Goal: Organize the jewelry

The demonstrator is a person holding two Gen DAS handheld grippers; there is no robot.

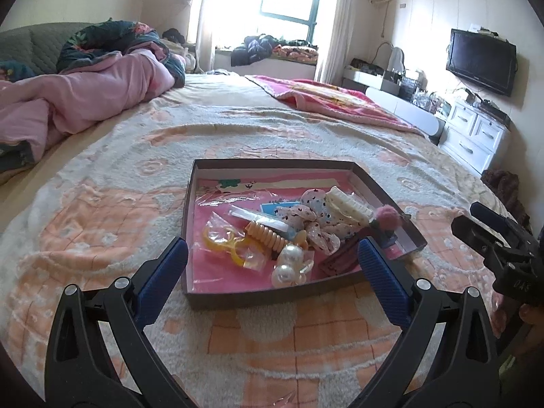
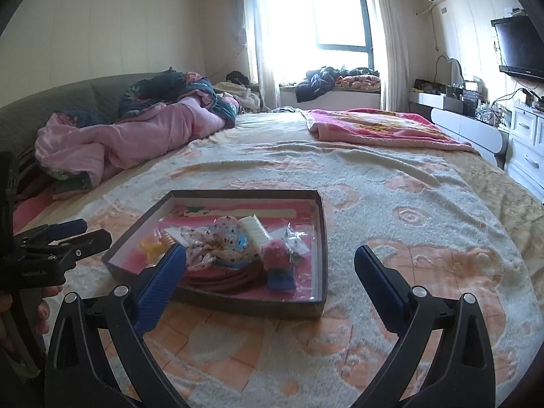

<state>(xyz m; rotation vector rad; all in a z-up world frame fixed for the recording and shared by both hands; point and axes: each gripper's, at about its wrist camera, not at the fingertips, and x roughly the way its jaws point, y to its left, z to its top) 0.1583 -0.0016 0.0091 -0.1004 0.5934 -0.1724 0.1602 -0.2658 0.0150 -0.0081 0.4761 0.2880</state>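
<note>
Peach-patterned blanket [image 1: 102,210], shallow jewelry tray [image 1: 272,294], sunlit window [image 2: 340,20], wall TV [image 1: 481,61]

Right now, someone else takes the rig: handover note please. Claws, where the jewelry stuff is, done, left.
Left claw: open, empty, just short of the box's near rim.
Right claw: open, empty, beside the box's near right corner.
Box: shallow tray on the bedspread, no lid in view.
Inside, in a loose pile: floral scrunchie, white hair claw clip, pearl piece, yellow ring in a clear bag, pink pompom, dark red clip.
Done: everything visible is in the box.
Left: sorting the pile, if wanted.
</note>
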